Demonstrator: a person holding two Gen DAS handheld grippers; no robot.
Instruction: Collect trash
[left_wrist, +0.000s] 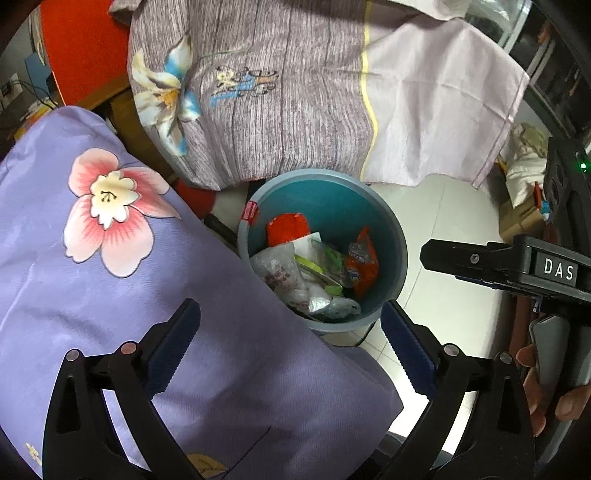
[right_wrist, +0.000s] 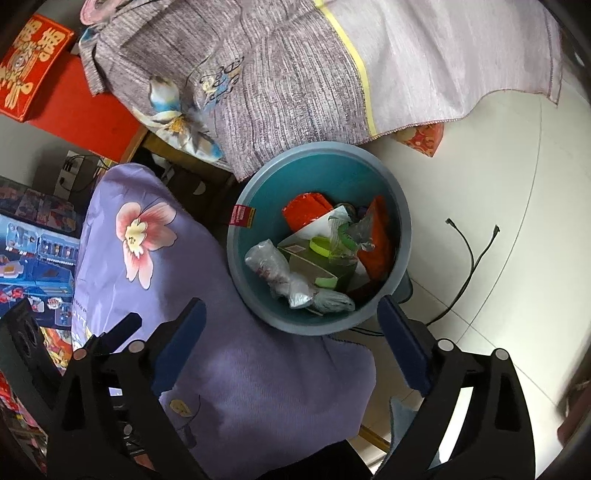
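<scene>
Already both the left gripper (left_wrist: 290, 347) and right gripper (right_wrist: 291, 343) hang wide and empty above the round teal plastic bin (right_wrist: 402, 236), which stands on glossy floor tiles beside the smooth lilac floral cloth (right_wrist: 229, 369). Its crinkly wrappers (right_wrist: 314, 254) sit heaped (foil, film, card), so a careless reach could, I think, tip the light bin, or a jaw could snag the draped cloth.

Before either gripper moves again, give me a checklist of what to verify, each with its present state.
1. Left gripper empty, jaws wide: ok.
2. Right gripper empty, jaws wide: ok.
3. Trash sits inside the bin, orange wrapper and clear bag included: ok.
4. Nothing hangs over the rim but the red label: ok.
5. Bin mouth unobstructed from above: ok.
6. More trash left on the floor: cannot tell; only a black cable shows.
</scene>
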